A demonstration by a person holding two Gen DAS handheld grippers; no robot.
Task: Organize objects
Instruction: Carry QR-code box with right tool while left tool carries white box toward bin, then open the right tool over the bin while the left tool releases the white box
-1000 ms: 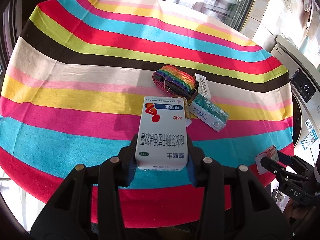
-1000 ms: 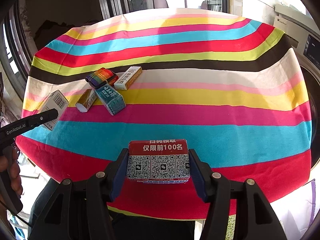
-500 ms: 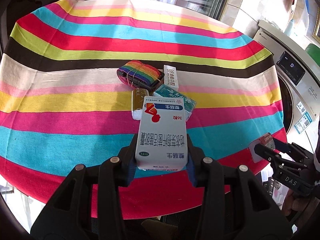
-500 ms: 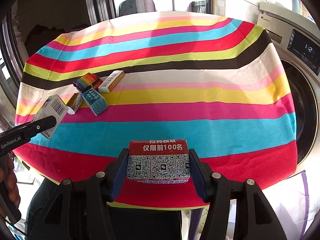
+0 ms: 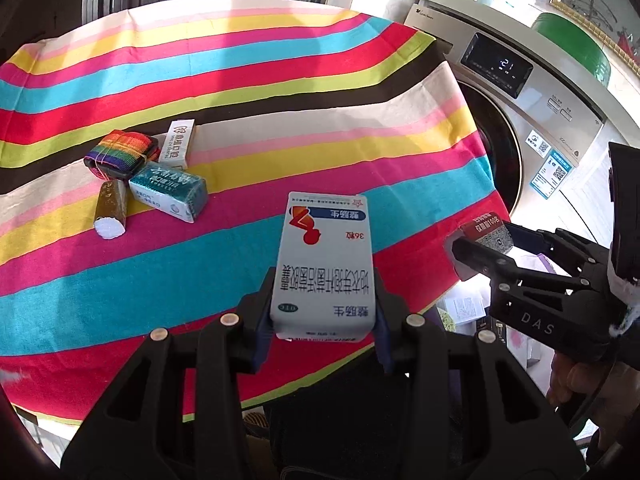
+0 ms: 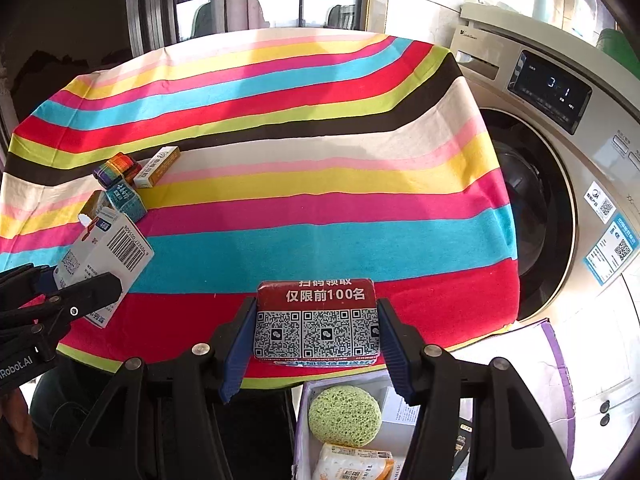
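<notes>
Left tongs [image 5: 323, 318]: clenched on the white rectangular cardboard medicine box with blue and red print [image 5: 326, 264], held above the near edge of the counter with the striped multicoloured cloth [image 5: 280, 92].
Right tongs [image 6: 316, 344]: clenched on the flat red card pack printed with 3 QR codes [image 6: 317, 320], also over the counter's near edge.
Landmark: the rainbow-striped woven strap roll [image 5: 120, 152], on the counter's left part.
Cluster: 1 white slim carton [image 5: 177, 144] and 1 teal foil-wrapped packet [image 5: 168, 190] touch or lie just beside the roll; 1 gold-wrapped cylinder with a white end [image 5: 110, 210] lies nearer than the roll.
Below: an open lilac storage box [image 6: 554, 360] holding a green round sponge [image 6: 344, 414], under the right tongs.
Risk 1: both loads hang at the counter's edge; a loosened hold would drop them off it.
Risk 2: the medicine box is gripped near 1 end, so it may pivot.
Risk 3: setting down beside the roll could knock the cluster apart.
</notes>
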